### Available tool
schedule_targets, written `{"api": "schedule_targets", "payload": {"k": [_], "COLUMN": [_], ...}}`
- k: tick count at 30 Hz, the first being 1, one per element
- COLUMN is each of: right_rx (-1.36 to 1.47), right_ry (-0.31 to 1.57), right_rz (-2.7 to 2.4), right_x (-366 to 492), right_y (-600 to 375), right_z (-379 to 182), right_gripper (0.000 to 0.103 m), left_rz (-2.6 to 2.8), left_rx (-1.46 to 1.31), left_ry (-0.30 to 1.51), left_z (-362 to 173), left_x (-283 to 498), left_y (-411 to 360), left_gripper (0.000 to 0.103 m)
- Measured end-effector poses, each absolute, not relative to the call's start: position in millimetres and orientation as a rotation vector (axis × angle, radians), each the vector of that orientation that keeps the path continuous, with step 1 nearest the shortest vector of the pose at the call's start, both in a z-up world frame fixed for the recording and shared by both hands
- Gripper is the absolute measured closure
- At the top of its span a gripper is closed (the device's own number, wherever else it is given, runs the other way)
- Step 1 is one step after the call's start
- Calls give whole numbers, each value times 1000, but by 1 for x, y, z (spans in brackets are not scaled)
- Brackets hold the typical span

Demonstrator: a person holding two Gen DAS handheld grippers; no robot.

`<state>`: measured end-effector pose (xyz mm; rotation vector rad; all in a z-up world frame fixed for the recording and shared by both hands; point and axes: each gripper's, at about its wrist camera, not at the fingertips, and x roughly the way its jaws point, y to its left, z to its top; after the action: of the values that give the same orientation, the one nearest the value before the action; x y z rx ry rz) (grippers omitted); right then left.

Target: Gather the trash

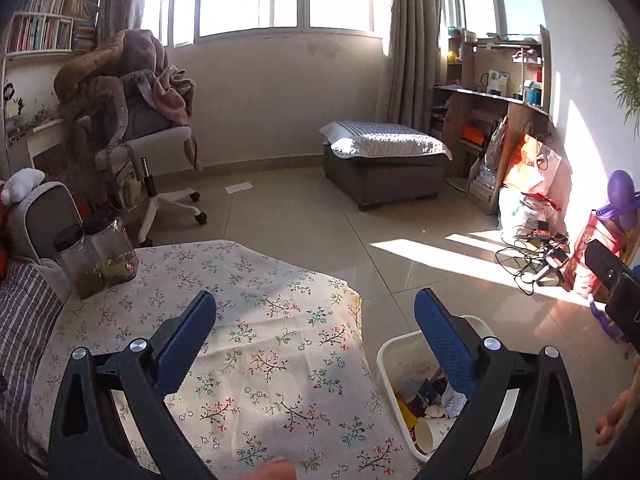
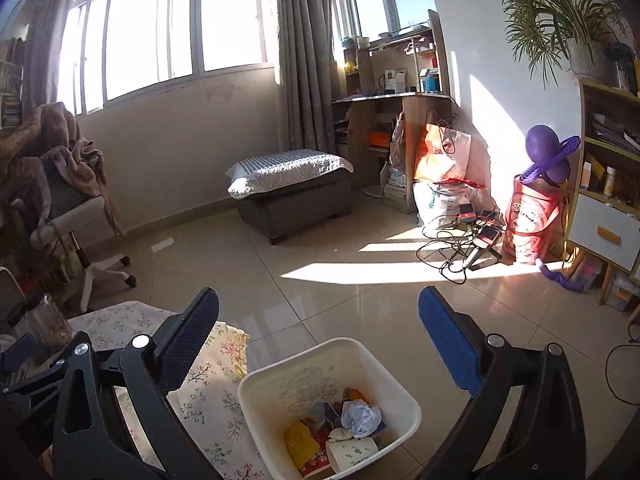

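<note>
Two tools: both with jaws spread wide and nothing between the pads.
Left tool: hangs over the floral-cloth worktop, pointing down and away toward the window wall; its right pad overlaps the bin's rim in its own view.
Right tool: hangs almost straight above the white trash bin, pointing across the tiled floor.
Bin contents: crumpled white paper, a yellow wrapper, a paper cup and other scraps lie at the bottom; the bin stands on the floor, touching the worktop's hanging cloth.
Worktop: bare of loose litter as far as I can see; two lidded jars stand at its 10 o'clock corner.
Remaining trash, my judgement: a flat white paper on the floor beside the office chair.
Key relation: from the left tool that paper lies at about 11 o'clock, well apart, its long side running roughly 9 to 3.
Nearer hand: the left, I judge.
</note>
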<state>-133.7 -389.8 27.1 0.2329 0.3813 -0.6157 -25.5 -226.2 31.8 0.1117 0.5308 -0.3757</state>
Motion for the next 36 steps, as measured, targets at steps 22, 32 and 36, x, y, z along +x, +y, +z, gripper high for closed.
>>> {"api": "schedule_targets", "payload": {"k": [22,32,36], "right_rx": [146,103,92], "right_ry": [443,453,444], "right_rz": [-353,-384,-400], "right_x": [-66,-68,-72], "right_y": [-238,-231,-236], "right_z": [-3,-11,-12], "right_gripper": [7,7,7], "left_rz": [-153,-178,-179], "left_rx": [18,30,57], "left_ry": [659,696,675], "left_z": [0,-7,-7], "left_x": [-2,2,-2], "left_y": [-39,-41,-48], "left_gripper": [7,7,7]}}
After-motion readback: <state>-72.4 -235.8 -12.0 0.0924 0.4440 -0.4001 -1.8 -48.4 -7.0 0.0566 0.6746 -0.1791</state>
